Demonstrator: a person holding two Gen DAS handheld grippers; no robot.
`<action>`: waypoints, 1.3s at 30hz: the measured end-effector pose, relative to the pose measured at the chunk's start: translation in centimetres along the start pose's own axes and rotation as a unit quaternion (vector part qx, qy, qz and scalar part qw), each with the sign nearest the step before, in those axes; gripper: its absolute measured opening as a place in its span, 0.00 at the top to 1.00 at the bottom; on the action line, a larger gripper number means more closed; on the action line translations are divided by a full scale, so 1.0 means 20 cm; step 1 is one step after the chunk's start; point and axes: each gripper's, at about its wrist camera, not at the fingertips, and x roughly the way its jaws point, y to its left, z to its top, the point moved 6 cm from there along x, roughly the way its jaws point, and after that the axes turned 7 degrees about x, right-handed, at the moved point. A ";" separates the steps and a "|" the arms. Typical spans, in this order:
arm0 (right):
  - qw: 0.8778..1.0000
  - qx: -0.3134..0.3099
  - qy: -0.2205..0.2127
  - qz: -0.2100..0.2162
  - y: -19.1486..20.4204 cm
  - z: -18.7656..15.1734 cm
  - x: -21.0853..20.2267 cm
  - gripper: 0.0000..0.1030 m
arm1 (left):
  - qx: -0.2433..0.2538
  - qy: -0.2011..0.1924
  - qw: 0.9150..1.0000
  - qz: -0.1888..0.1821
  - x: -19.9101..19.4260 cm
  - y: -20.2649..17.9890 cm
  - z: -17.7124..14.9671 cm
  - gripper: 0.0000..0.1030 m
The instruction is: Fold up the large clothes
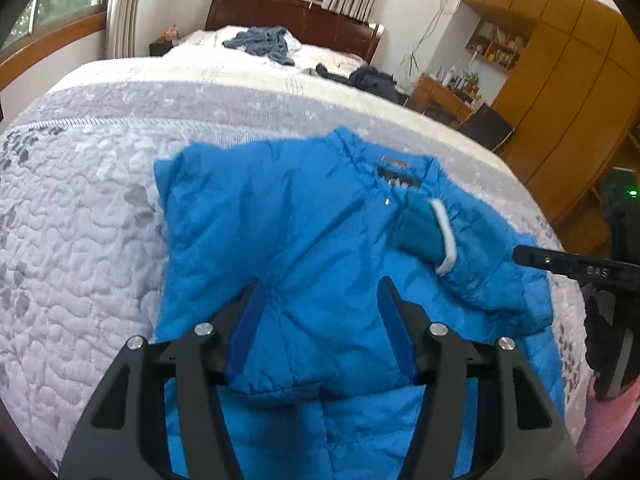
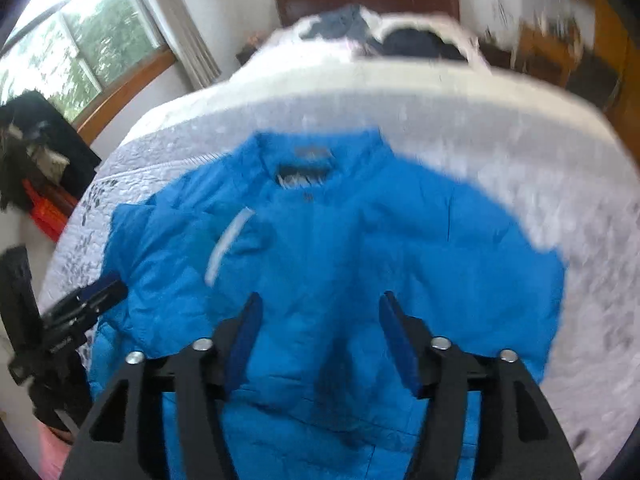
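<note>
**A:** Both hand-held grippers read as released. Your left hand-held gripper (image 1: 320, 292) has its pads spread with nothing between them, hovering over the lower middle of the blue jacket (image 1: 312, 240). Your right hand-held gripper (image 2: 318, 308) is equally spread and empty, above the same garment; its view is smeared, so fine detail there is unreliable.

**B:** Why are both of yours free?

**A:** Judgement: you are between grasps. One sleeve, the one with the white cuff (image 1: 444, 236), lies folded in across the chest, presumably to narrow the jacket before the body fold. Whether the other sleeve is in, I cannot tell.

**B:** Where does the jacket sit?

**A:** Flat, front up, collar (image 1: 396, 168) pointing away from you, on the grey quilted bedspread (image 1: 80, 220) near the foot of the bed. That leaves you bare quilt on both sides. Other clothes (image 1: 260, 44) lie well apart by the headboard, likely waiting.
</note>
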 end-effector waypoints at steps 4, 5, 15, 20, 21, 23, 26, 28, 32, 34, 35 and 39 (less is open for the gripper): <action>0.997 -0.073 0.016 -0.027 0.23 -0.02 0.05 0.35 | 0.004 0.001 1.000 0.009 0.00 0.00 -0.01 0.42; 0.995 -0.086 0.023 -0.033 0.27 -0.02 0.09 0.35 | 0.003 0.005 1.000 0.009 0.01 0.01 -0.01 0.42; 0.983 -0.123 0.039 -0.130 0.38 -0.05 0.42 0.51 | 0.020 0.017 0.999 0.021 0.08 0.02 -0.06 0.42; 0.992 -0.081 0.035 -0.085 0.31 -0.01 0.34 0.72 | 0.021 0.019 0.999 0.022 0.09 0.03 -0.07 0.41; 0.995 -0.064 0.032 -0.066 0.28 0.00 0.30 0.73 | 0.021 0.019 0.999 0.023 0.09 0.03 -0.07 0.41; 0.998 -0.038 0.027 -0.031 0.23 0.01 0.22 0.73 | 0.021 0.020 0.999 0.024 0.09 0.03 -0.07 0.41; 1.000 0.000 0.013 0.007 0.11 0.04 0.09 0.73 | 0.023 0.020 0.999 0.028 0.10 0.03 -0.07 0.41; 0.999 0.028 0.004 0.029 0.01 0.05 0.00 0.73 | 0.025 0.020 0.999 0.030 0.11 0.03 -0.08 0.41; 0.995 0.086 -0.004 0.052 -0.23 0.04 -0.09 0.73 | 0.026 0.020 0.999 0.035 0.12 0.01 -0.08 0.41; 0.994 0.105 -0.008 0.044 -0.34 0.02 -0.11 0.70 | 0.028 0.019 0.999 0.038 0.13 0.01 -0.08 0.40; 0.992 0.116 -0.010 0.037 -0.41 0.01 -0.12 0.68 | 0.029 0.019 0.999 0.039 0.13 0.01 -0.08 0.40; 0.986 0.164 -0.004 0.028 -0.64 -0.05 -0.11 0.57 | 0.020 0.021 0.999 0.040 0.12 0.01 -0.07 0.40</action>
